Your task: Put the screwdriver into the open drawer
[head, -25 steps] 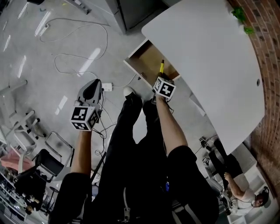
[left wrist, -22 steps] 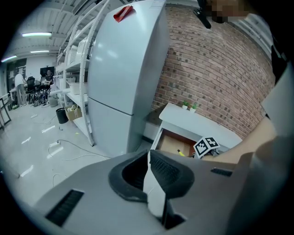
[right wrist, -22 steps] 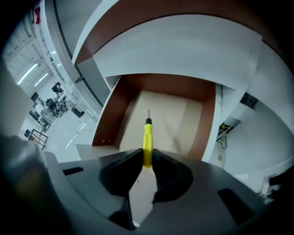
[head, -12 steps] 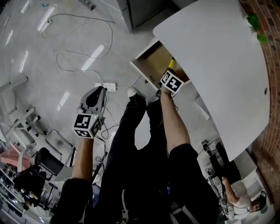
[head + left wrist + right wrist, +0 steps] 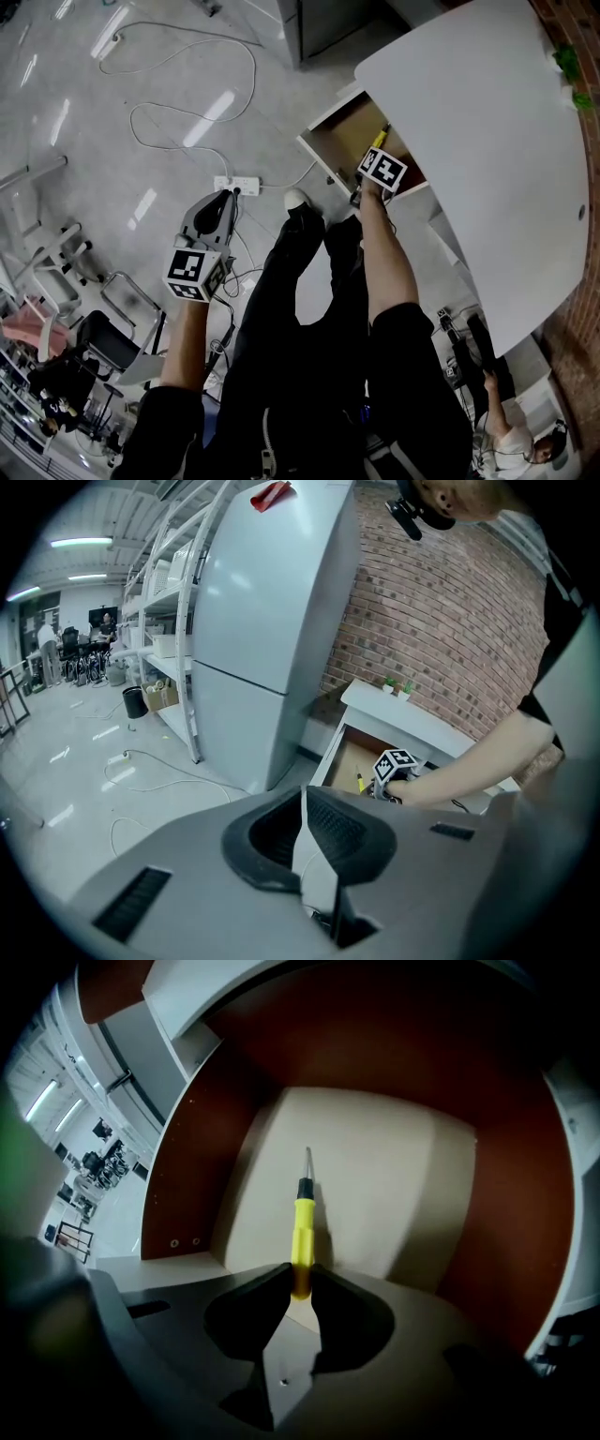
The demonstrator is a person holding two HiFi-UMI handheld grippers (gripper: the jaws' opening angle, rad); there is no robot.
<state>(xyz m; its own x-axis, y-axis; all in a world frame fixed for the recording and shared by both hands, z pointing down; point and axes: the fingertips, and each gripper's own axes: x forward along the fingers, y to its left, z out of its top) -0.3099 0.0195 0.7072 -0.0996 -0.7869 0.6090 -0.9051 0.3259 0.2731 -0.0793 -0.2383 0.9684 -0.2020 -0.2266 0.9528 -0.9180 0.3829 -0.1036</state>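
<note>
Right gripper view: the right gripper [image 5: 300,1286] has its jaws narrow and clamped on the butt end of the screwdriver [image 5: 302,1227]; the yellow handle, dark collar and thin shaft point away from the jaws toward the pale floor of the open drawer [image 5: 394,1176]; brown drawer walls stand on three sides. Whether the tip touches the floor cannot be told. The tool reads as light, stiff and slim; it is unlikely to be fragile. The smooth plastic handle is held at its very end, so it may pivot or slip between the pads. A grip across the middle of the handle would probably be steadier.

Left gripper view: the left gripper [image 5: 302,827] has its jaws closed together at the tips, with nothing between them; beyond it, the drawer stands open beside a tall grey cabinet [image 5: 272,621].

Head view: the right gripper reaches down into the drawer under the white worktop [image 5: 487,141]; the screwdriver shows as a yellow sliver beyond the marker cube. The left gripper hangs well apart, over the floor near a power strip [image 5: 234,186]. Against the frame a second earlier, the right gripper sits further in over the drawer — its cube was then at the front edge — and the left gripper appears lower.
</note>
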